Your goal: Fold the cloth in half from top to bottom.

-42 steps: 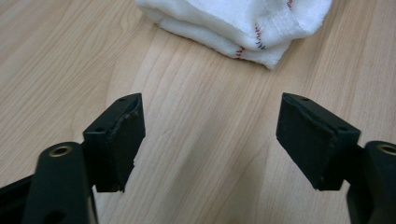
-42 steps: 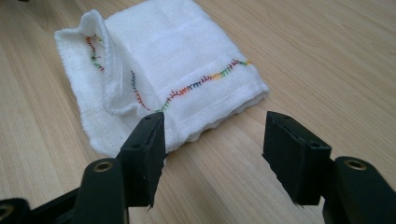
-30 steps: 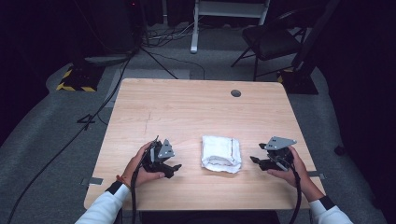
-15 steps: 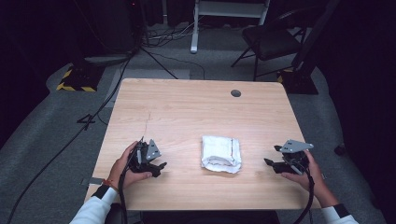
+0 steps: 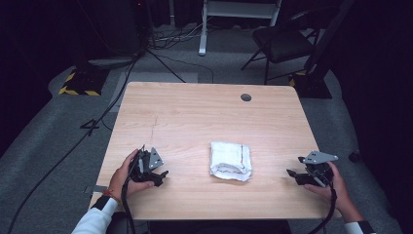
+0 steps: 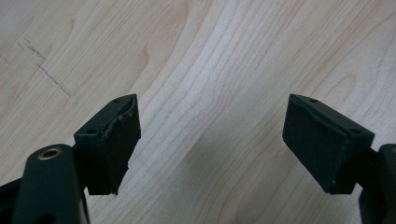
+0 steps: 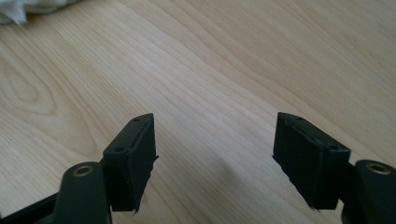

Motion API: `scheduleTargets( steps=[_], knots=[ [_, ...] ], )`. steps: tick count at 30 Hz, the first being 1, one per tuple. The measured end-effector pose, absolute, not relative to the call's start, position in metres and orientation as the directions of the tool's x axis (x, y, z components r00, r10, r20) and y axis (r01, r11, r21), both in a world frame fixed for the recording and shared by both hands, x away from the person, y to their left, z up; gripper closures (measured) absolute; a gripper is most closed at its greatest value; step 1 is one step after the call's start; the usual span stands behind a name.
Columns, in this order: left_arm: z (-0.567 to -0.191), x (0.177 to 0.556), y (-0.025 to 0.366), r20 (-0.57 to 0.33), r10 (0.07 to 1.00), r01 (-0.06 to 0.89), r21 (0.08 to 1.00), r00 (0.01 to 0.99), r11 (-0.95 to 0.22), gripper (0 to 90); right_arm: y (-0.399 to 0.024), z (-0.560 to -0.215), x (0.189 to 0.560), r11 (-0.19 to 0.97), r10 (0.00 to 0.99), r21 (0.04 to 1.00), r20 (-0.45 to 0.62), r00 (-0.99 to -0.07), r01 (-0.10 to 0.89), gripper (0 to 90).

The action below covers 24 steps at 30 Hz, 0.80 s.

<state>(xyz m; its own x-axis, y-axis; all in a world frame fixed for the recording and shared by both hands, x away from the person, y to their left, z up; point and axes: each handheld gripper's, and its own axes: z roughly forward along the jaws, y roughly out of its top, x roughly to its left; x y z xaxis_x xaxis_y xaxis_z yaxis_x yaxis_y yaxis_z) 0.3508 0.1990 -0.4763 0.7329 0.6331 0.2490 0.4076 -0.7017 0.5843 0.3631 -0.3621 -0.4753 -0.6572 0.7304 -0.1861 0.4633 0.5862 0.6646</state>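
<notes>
Folded white cloth (image 5: 230,161) flat on table (image 5: 204,112), between the two claws, well apart from each: off to the right of left claw (image 5: 160,176), off to the left of right claw (image 5: 293,175). Neatly folded, untouched at this moment; folding judged done, nothing visibly left but setting the claws down or clearing off.

Left claw (image 6: 210,140) spread wide, nothing between the jaws, bare wood grain beneath. Right claw (image 7: 215,154) also spread, jaws just been opening further, nothing between them.

High view gives whole layout: cloth, both hands, round grommet (image 5: 246,97) far beyond the claws, chair (image 5: 282,41) and cables on floor past the table. Right gripper view catches a corner of cloth (image 7: 18,11) far ahead and left of its jaws. Left gripper view adds a faint pencil-like scratch (image 6: 46,70) ahead-left of its jaws.
</notes>
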Motion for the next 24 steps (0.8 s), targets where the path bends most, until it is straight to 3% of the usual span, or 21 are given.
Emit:
scheduleTargets(
  steps=[11, 24],
  knots=[
    [-0.488, 0.354, 0.211, 0.217, 0.659, 0.439, 0.593, 0.72, -0.675, 19.1, -0.385, -0.491, 0.356, 0.535, 0.771, 0.675, -0.144, -0.621, 0.508, 28.6],
    [-0.5, 0.357, 0.239, -0.02, 0.751, 0.571, 0.663, 0.66, -0.484, 17.5, -0.402, -0.502, 0.351, 0.377, 0.83, 0.738, -0.003, -0.557, 0.559, 22.1]
  ],
)
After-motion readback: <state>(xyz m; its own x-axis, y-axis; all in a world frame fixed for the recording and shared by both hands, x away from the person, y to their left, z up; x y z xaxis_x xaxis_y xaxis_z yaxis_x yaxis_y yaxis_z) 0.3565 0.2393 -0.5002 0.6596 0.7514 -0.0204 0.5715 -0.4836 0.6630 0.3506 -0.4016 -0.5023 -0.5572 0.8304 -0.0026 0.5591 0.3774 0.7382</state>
